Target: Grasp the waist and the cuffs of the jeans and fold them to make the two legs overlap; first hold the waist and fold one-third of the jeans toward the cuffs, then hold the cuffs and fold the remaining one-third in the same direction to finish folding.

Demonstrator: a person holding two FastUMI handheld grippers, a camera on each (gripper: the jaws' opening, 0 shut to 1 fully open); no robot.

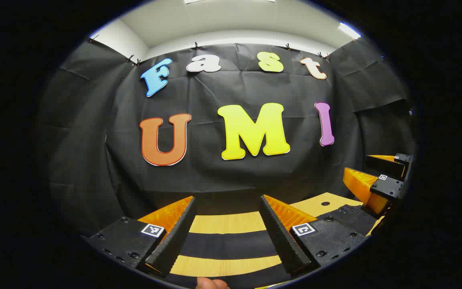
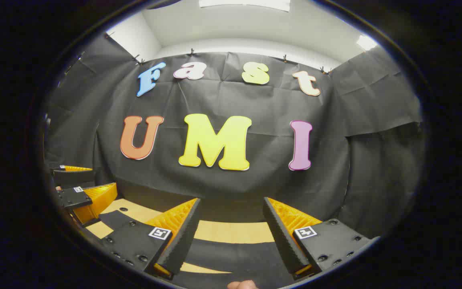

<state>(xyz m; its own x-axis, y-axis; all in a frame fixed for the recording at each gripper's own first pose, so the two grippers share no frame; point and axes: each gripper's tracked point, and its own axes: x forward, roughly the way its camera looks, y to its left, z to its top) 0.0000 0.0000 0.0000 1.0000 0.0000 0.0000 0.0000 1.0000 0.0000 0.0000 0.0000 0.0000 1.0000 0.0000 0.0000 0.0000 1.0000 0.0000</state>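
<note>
Dark jeans (image 1: 227, 245) lie as a black band across the light wooden table (image 1: 227, 222), low in the left gripper view. My left gripper (image 1: 227, 198) hovers over them, open, nothing between its fingers. In the right gripper view the same dark jeans (image 2: 231, 251) stretch under my right gripper (image 2: 231, 200), which is also open and holds nothing. Each gripper also appears in the other's view: the right gripper (image 1: 356, 164) at the right edge, the left gripper (image 2: 102, 176) at the left edge, both with fingers spread. How the jeans are laid out stays hidden.
The booth's black cloth wall (image 1: 235, 176) rises just behind the table's far edge. A small round hole (image 1: 325, 203) marks the tabletop. Part of a person's finger (image 1: 213, 283) peeks in at the bottom.
</note>
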